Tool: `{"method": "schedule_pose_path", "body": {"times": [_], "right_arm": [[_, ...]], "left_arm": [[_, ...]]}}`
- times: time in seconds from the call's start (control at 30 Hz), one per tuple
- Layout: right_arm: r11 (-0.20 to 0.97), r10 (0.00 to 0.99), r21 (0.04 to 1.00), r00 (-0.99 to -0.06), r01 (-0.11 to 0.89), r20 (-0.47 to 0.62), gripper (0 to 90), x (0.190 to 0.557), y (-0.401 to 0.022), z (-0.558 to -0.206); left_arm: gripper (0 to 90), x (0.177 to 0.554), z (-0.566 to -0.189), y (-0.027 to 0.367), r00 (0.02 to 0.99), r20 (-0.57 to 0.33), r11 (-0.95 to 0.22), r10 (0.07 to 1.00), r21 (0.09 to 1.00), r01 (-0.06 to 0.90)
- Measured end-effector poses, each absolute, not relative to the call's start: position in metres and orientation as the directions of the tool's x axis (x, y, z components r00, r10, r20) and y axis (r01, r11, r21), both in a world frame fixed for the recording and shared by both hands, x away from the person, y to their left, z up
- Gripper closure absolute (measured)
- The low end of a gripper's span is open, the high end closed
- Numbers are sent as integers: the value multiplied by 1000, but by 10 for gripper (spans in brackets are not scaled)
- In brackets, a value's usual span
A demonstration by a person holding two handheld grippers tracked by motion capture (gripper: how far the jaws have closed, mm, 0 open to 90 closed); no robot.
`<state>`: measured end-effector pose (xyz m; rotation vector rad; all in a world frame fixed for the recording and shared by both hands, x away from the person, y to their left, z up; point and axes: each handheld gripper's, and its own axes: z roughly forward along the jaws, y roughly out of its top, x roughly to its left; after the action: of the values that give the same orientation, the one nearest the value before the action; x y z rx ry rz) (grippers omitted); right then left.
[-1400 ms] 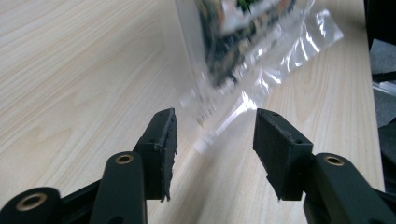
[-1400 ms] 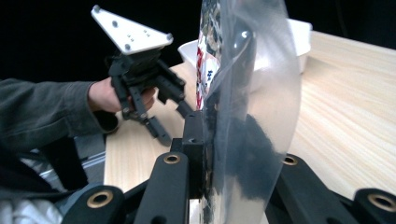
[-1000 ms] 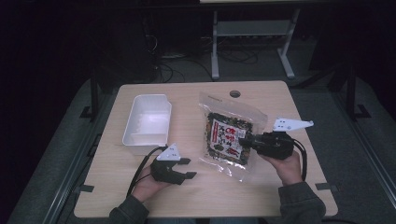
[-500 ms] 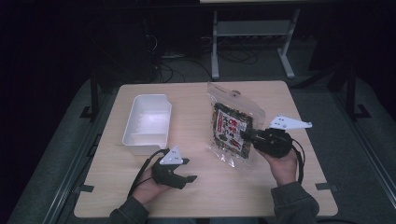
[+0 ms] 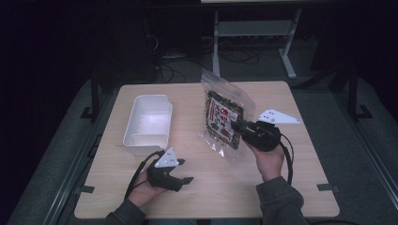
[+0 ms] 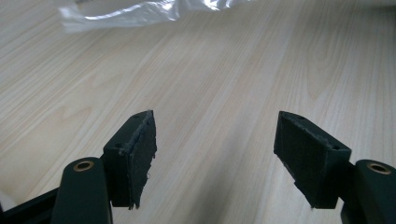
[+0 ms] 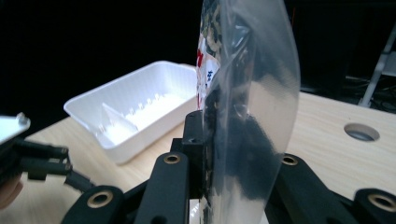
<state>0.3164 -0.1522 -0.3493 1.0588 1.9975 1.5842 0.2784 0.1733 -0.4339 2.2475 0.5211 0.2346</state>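
Right gripper view, right gripper [image 7: 210, 154] jaws clamping snack bag [image 7: 247, 107], bag hiding far jaw, left gripper [image 6: 215, 154] jaws just spread, empty.

The packet [image 5: 224, 118] was clear plastic around a dark filling, with a label in red, white and black whose pattern was perhaps lettering, too small to read. The tray [image 5: 148, 123] was plain white. The table [image 5: 202, 187] was pale wood-grain. Both grippers [image 5: 187, 180] [image 5: 237, 125] were black, with light grey plates.
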Motion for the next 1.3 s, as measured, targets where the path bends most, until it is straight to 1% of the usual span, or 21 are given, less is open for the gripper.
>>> {"method": "schedule_pose_path", "body": {"times": [0.2, 0.57, 0.93, 1.3], "right_arm": [[64, 754, 950, -638, 305, 153, 752, 325, -127, -340], [35, 761, 959, -630, 280, 156, 752, 334, -96, -332], [13, 748, 968, -644, 250, 157, 752, 351, -54, -318], [0, 745, 974, -650, 225, 150, 752, 370, -23, -305]], "left_arm": [[282, 275, -434, 185, 891, 14, -602, 454, 742, 295], [270, 269, -434, 204, 871, 18, -594, 491, 738, 320], [259, 266, -433, 216, 861, 24, -592, 509, 735, 330], [258, 264, -431, 225, 851, 19, -578, 526, 742, 341]]}}
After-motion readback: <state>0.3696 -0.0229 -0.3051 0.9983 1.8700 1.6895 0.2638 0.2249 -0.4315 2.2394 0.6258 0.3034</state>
